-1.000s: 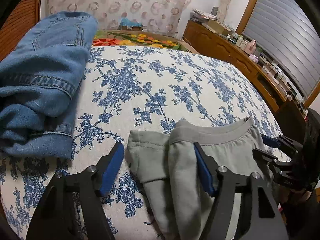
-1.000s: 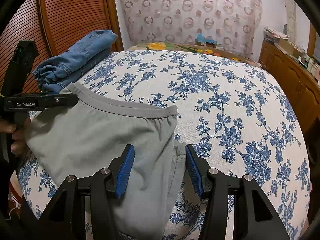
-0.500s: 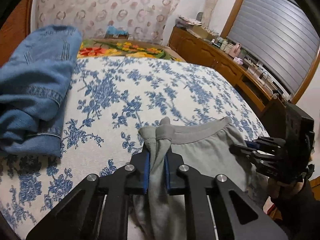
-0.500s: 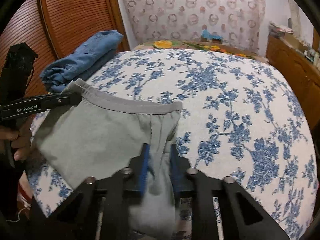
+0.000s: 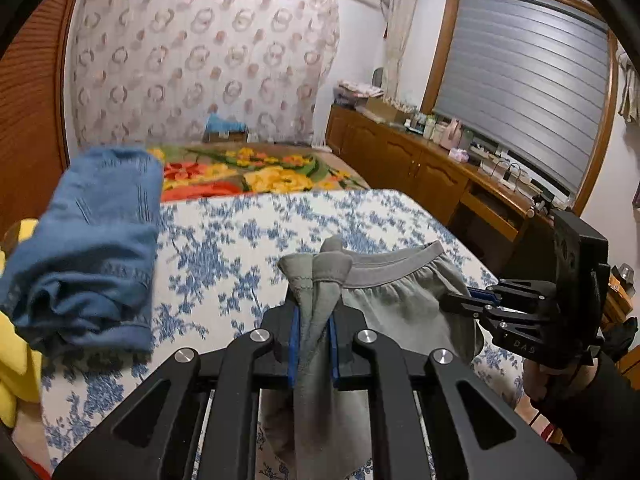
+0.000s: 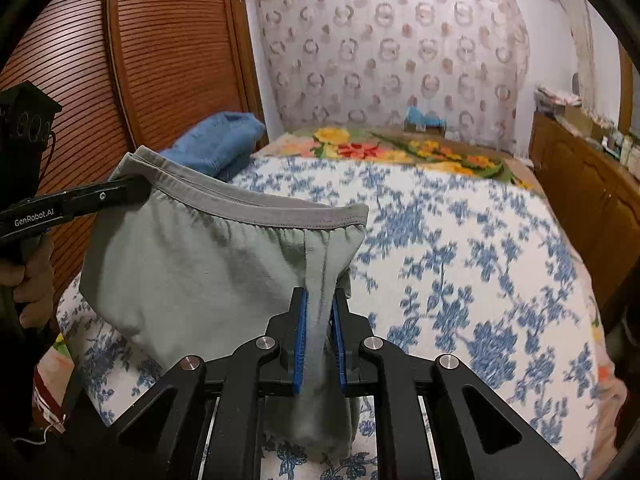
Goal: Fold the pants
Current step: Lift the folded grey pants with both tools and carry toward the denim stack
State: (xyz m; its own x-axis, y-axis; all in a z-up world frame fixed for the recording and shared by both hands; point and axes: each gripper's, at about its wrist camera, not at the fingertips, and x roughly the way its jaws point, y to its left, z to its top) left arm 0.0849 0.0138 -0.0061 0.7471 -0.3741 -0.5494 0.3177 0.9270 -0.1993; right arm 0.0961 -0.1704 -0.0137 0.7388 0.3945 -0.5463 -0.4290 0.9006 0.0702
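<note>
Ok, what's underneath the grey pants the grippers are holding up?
Under the grey pants, held up by the left gripper and right gripper, is the blue floral bedspread. The part right behind the hanging fabric is hidden.

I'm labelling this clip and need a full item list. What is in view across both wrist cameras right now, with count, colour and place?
grey pants: one, grey, held up over the near end of the bed by the waistband corners.
folded jeans: one pile, blue denim, on the bed's left side.
bedspread: one, white with blue flowers, covering the bed.
floral blanket: one, yellow, red and green, at the bed's far end.
wooden cabinet: one, brown, along the right wall, small items on top.
window blind: one, grey, above the cabinet.
left gripper: one, black with blue pads, shut on the waistband.
right gripper: one, same build, shut on the waistband's other end.
</note>
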